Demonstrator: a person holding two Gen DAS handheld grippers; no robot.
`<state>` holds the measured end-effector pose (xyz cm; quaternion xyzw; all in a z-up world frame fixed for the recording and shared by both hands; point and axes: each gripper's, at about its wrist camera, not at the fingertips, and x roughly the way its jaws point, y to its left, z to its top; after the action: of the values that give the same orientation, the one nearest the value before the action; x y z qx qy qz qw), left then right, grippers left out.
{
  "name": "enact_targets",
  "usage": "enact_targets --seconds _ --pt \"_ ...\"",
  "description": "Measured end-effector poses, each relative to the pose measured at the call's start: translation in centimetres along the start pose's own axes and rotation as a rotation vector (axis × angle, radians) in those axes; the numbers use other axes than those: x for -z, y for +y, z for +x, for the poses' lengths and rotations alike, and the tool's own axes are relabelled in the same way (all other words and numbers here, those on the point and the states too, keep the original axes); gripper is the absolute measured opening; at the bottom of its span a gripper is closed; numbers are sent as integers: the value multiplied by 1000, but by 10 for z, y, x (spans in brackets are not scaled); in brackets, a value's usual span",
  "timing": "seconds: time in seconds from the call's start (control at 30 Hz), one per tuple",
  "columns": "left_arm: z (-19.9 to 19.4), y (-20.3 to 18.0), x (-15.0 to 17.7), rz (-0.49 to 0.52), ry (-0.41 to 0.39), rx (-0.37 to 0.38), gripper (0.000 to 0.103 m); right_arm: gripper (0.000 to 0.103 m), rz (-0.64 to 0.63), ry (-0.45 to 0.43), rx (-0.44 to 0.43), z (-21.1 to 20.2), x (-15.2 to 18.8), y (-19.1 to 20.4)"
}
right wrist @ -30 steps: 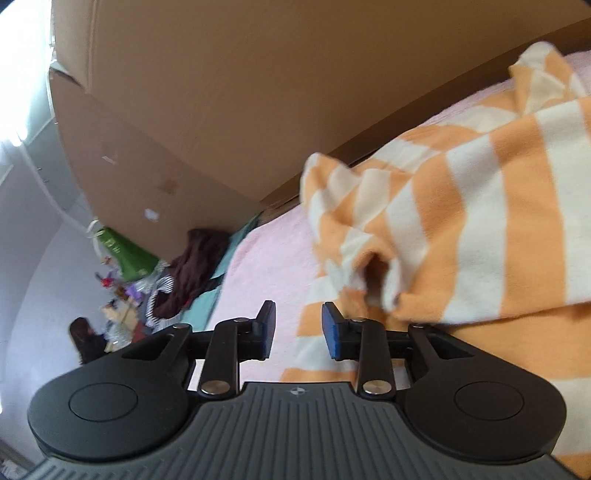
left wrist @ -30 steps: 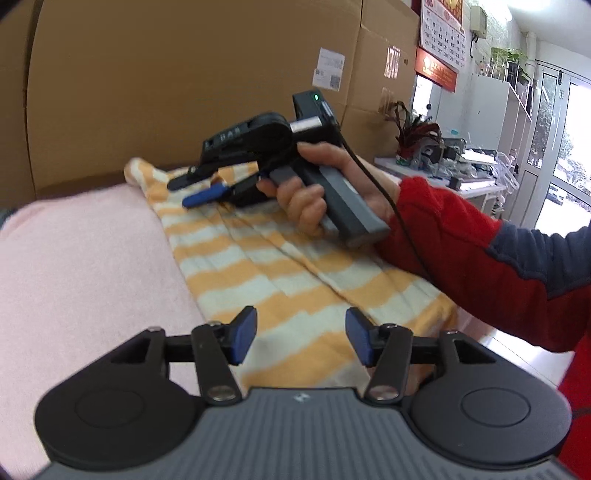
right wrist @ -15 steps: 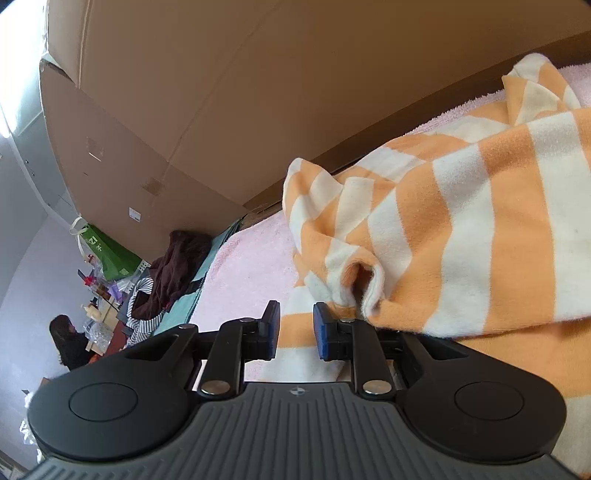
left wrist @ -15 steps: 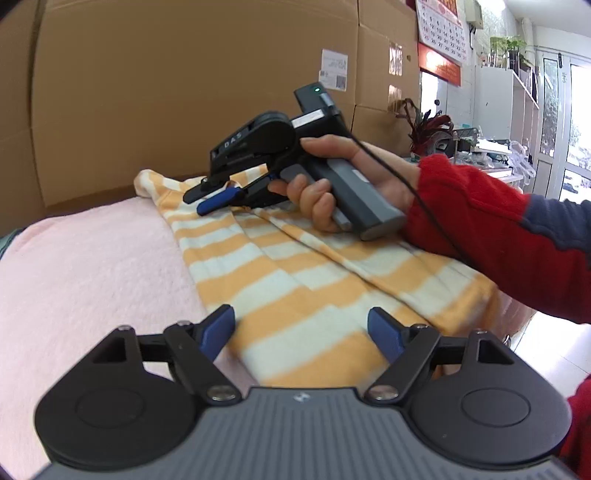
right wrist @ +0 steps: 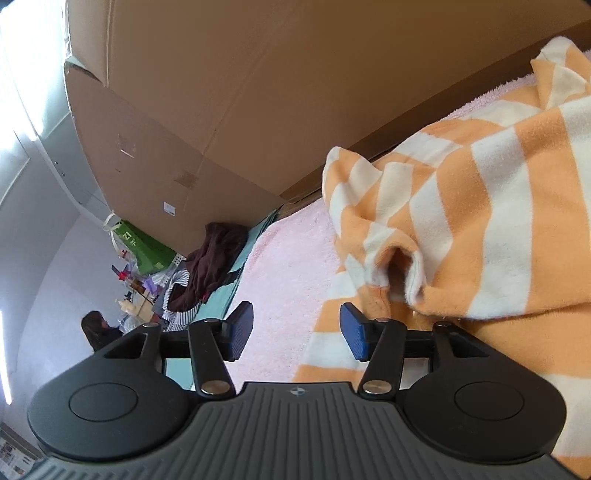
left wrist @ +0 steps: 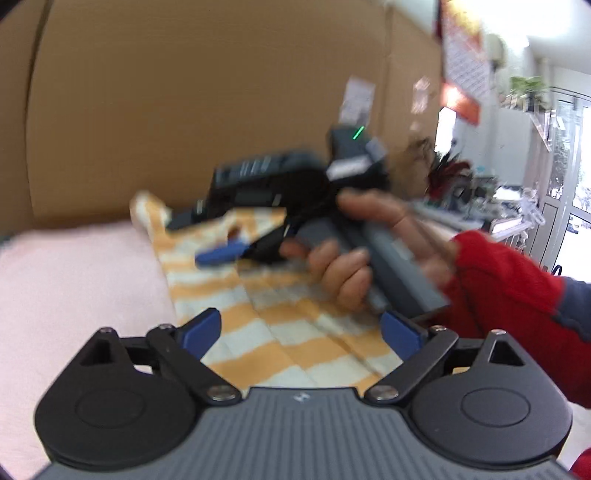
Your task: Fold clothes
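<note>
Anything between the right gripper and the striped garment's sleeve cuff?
Nothing visible. The right gripper is open, its fingers at the edge of the orange-and-white striped fleece garment. The sleeve cuff opening lies just ahead, with only the pink fuzzy blanket beside it.

tall cardboard boxes (right wrist: 258,92) as backdrop, pink fleecy cover (right wrist: 288,266), bright glass door (left wrist: 576,177), cluttered shelves (left wrist: 524,85), red wall calendar (left wrist: 461,22)

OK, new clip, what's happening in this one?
A person holding a gripper in each hand is folding an orange-and-white striped garment spread on a pink blanket. Both grippers are open and hold nothing: the left gripper hovers over the garment's near end, the right gripper by its bunched sleeve.
</note>
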<state>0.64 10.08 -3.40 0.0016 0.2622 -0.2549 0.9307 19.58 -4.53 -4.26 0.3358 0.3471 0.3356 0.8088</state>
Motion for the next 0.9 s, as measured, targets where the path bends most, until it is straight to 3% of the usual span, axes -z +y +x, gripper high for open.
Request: enact_targets --seconds 0.1,0.13,0.27,0.37,0.43,0.5,0.63,0.77,0.9 --pt "-3 -9 5 60 19 55 98 47 -25 -66 67 -7 -2 2" --pt "-6 -12 9 84 22 62 99 49 -35 -87 88 -10 -3 2" --pt "-15 -14 8 84 23 52 99 58 -22 18 -41 3 -1 7" --pt "-5 3 -13 18 -10 9 99 56 -125 3 80 10 4 16" --pt "9 15 -30 -25 -11 -35 99 56 -117 -38 101 6 2 14" --pt "27 29 -46 -73 -7 -58 98 56 -89 -117 89 -4 -2 8" --pt "59 46 -62 -158 10 -28 97 59 -34 -322 -34 -33 -9 1" --pt "82 57 -67 -214 14 -4 97 64 57 -516 59 -54 -15 -16" --pt "90 62 -67 -241 23 17 101 64 92 -689 93 -73 -13 -26"
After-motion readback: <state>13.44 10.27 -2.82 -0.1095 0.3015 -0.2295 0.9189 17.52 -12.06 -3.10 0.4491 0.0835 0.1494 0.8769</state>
